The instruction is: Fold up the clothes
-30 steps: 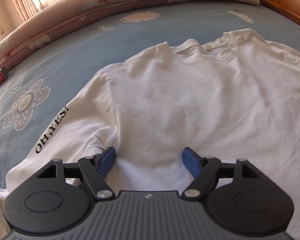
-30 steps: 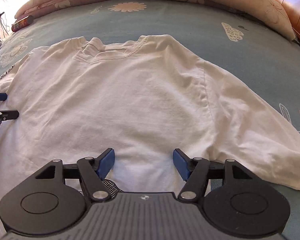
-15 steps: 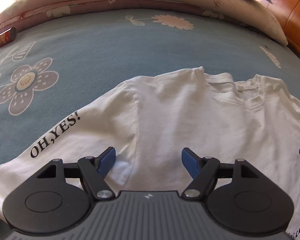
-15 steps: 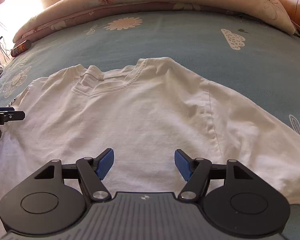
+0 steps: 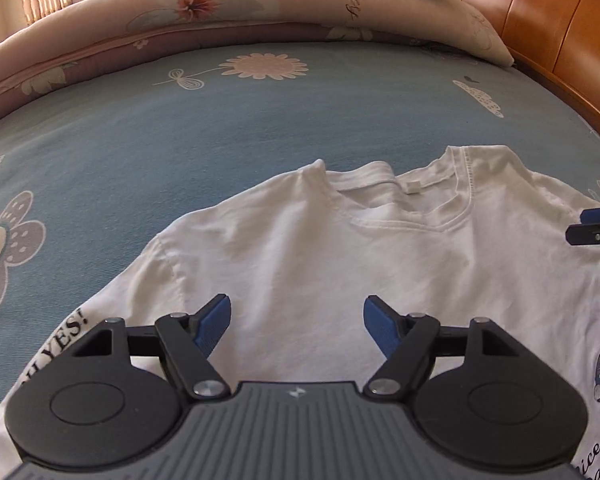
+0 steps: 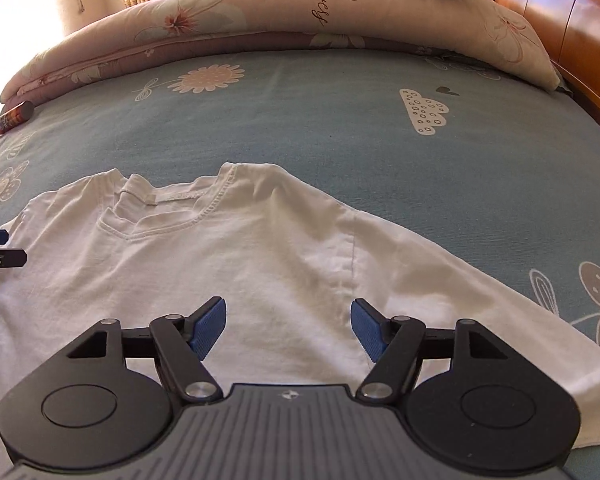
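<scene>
Reaching: left gripper (image 5: 296, 326) and right gripper (image 6: 288, 326), jaws apart, empty, hang over the shirt (image 5: 340, 264).
Grip: judged best at both shoulders, evenly.
Risk: bunching.

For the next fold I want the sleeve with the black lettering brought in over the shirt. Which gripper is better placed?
Left, probably. The lettered sleeve lies just beside the left gripper, whose jaws stand open over the shirt. The right gripper hovers by the plain sleeve, across the shirt.

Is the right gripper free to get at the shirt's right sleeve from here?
Probably yes. The right gripper hangs open over the white T-shirt, and the sleeve lies flat and uncovered just beside it.
</scene>
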### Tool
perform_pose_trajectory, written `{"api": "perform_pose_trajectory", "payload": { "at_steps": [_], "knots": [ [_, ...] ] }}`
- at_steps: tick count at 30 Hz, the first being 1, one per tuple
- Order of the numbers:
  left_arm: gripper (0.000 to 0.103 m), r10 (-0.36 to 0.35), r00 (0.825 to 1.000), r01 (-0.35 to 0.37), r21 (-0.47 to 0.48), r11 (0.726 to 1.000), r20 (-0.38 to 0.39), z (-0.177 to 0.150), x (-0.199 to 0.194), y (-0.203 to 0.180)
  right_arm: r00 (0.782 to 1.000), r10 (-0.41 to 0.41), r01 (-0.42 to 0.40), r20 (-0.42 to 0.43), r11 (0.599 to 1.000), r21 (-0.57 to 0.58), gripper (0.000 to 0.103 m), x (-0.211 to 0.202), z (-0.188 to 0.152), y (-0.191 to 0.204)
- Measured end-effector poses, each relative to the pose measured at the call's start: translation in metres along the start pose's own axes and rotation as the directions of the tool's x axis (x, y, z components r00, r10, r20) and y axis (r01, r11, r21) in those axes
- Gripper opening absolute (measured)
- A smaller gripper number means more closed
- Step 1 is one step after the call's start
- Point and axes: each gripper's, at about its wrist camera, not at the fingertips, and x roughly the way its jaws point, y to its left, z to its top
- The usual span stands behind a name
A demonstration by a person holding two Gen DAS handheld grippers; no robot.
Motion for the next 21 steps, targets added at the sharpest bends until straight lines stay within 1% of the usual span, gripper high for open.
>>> {"api": "perform_pose_trajectory", "payload": {
  "at_steps": [1,2,3,5,6,8,9,10,11,13,14,15,16,17,19,20,21],
  "knots": [
    [0.074,-0.013,1.000,0.013,0.004,1.000,0.005,0.001,0.009,-0.003,1.000,-0.004,0.004,-0.007,1.000,-0.014,0.073,0.012,0.001,0.003],
    [0.074,-0.027,1.000,0.026,0.009,1.000,0.010,0.003,0.018,-0.007,0.999,-0.032,0.031,-0.015,0.999,-0.034,0.073,0.023,0.003,0.004],
    [0.074,-0.034,0.999,0.034,0.011,0.999,0.017,0.004,0.026,-0.009,0.999,-0.044,0.044,-0.001,0.998,-0.042,0.073,0.030,0.004,0.002],
    [0.075,0.004,0.998,-0.004,-0.002,1.000,0.055,0.010,0.035,0.000,0.998,-0.054,0.055,0.036,0.998,-0.042,0.078,0.042,0.011,-0.003],
    [0.075,0.030,0.997,-0.030,-0.005,1.000,0.065,0.015,0.038,0.004,0.997,-0.070,0.071,0.045,0.997,-0.038,0.078,0.047,0.016,-0.005],
    [0.075,0.092,0.994,-0.092,-0.004,0.996,0.058,0.025,0.044,0.010,0.995,-0.089,0.089,0.050,0.996,-0.008,0.083,0.054,0.026,-0.012],
    [0.076,0.116,0.992,-0.115,-0.017,0.993,0.044,0.031,0.045,0.014,0.994,-0.099,0.099,0.038,0.995,0.019,0.083,0.057,0.031,-0.016],
    [0.073,0.125,0.992,-0.124,-0.046,0.991,0.031,0.036,0.043,0.019,0.993,-0.116,0.114,0.021,0.992,0.053,0.082,0.056,0.036,-0.019],
    [0.073,0.127,0.991,-0.125,-0.070,0.990,0.030,0.039,0.038,0.021,0.993,-0.120,0.118,0.011,0.989,0.083,0.082,0.052,0.041,-0.020],
    [0.073,0.065,0.996,-0.060,-0.086,0.994,0.056,0.042,0.022,0.021,0.997,-0.063,0.058,0.042,0.991,0.122,0.082,0.034,0.045,-0.018],
    [0.074,-0.001,0.998,0.005,-0.079,0.997,0.055,0.041,0.018,0.018,0.999,-0.032,0.027,0.044,0.994,0.104,0.082,0.031,0.044,-0.011],
    [0.076,-0.065,0.997,0.068,-0.068,0.995,0.051,0.040,0.016,0.015,0.999,0.000,-0.003,0.043,0.997,0.080,0.082,0.028,0.043,-0.003],
    [0.076,-0.119,0.992,0.120,-0.040,0.992,0.036,0.038,0.020,0.009,0.999,0.031,-0.033,0.041,0.998,0.056,0.083,0.025,0.042,0.005],
    [0.077,-0.161,0.987,0.161,-0.012,0.987,0.020,0.037,0.024,0.004,0.999,0.039,-0.039,0.033,0.999,0.011,0.083,0.030,0.039,0.015],
    [0.077,-0.151,0.989,0.151,0.038,0.988,-0.002,0.033,0.039,-0.008,0.999,0.044,-0.042,0.015,0.995,-0.086,0.082,0.042,0.033,0.035],
    [0.076,-0.136,0.991,0.136,0.068,0.988,-0.005,0.031,0.046,-0.014,1.000,0.025,-0.023,0.014,0.991,-0.132,0.082,0.050,0.031,0.044],
    [0.077,-0.081,0.996,0.077,0.122,0.990,0.029,0.031,0.052,-0.019,1.000,0.003,-0.001,0.012,0.986,-0.167,0.082,0.058,0.029,0.050]
  ]
}}
